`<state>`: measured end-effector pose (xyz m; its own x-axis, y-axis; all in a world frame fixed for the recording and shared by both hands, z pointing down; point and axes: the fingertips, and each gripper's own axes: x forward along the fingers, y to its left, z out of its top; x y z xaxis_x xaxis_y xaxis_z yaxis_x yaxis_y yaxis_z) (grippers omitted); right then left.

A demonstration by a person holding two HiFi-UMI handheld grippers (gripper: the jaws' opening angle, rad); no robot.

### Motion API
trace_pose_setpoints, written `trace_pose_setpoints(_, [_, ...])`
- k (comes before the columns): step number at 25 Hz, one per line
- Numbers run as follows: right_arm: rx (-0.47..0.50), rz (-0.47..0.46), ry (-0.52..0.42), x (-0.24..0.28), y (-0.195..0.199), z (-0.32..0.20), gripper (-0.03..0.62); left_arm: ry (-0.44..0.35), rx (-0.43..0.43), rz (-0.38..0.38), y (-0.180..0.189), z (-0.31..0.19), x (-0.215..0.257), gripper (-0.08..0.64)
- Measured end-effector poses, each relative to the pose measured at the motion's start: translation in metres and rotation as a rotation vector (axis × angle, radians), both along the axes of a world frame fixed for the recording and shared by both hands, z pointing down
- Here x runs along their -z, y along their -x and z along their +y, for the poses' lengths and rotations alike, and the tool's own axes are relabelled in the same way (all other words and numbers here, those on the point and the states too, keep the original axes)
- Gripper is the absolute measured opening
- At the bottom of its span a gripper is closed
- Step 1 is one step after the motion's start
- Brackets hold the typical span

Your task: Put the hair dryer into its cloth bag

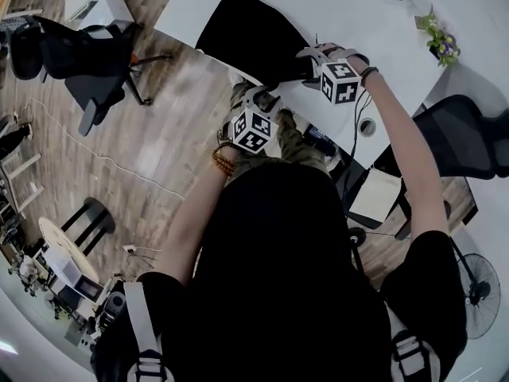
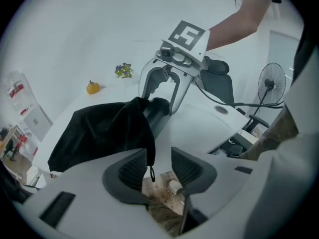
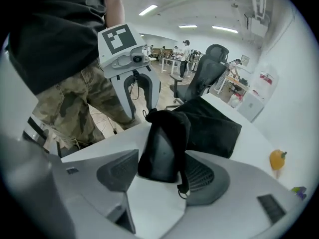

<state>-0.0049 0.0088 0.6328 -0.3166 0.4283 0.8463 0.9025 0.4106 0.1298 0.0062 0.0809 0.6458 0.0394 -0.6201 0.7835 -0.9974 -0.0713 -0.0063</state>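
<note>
The black cloth bag (image 1: 246,34) lies flat on the white table (image 1: 350,10), close to the edge where the person stands. It looks soft and a bit fuzzy, with folds in it. Its open end points at the two grippers.

The hair dryer (image 3: 162,151) is almost all inside the bag. Only one dark, smooth end peeks out of the opening. The cloth is bunched up around it.

The right gripper (image 3: 159,171) has its fingers spread wide. The end of the hair dryer sits between them. It leans on one pad, and there is a gap to the other pad, so it is not squeezed. A thin black string (image 3: 183,188) with a little loop hangs from the bag by that pad.

The left gripper (image 2: 160,158) is at the table edge, facing the right one. Its fingers are apart too. A bit of the string dangles in the gap, and the bag's edge is just beside one pad. The pads pinch nothing.

A small orange thing (image 2: 92,87) sits far back on the table.
</note>
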Motion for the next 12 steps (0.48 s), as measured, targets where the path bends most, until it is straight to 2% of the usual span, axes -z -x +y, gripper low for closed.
trace_pose_setpoints(3, [-0.056,-0.098,-0.027,0.005,-0.002,0.000,0.282,-0.009,0.011,-0.048,0.004,-0.007,0.001,0.173])
trace_pose_setpoints(7, [-0.103,-0.225,-0.095,0.008,-0.009,0.004,0.227,-0.030,0.041,-0.103,0.011,-0.013,0.008,0.175])
trace_pose_setpoints(12, [-0.227,-0.388,-0.176,0.010,-0.018,0.003,0.183,0.023,0.101,-0.123,0.021,-0.009,-0.004,0.173])
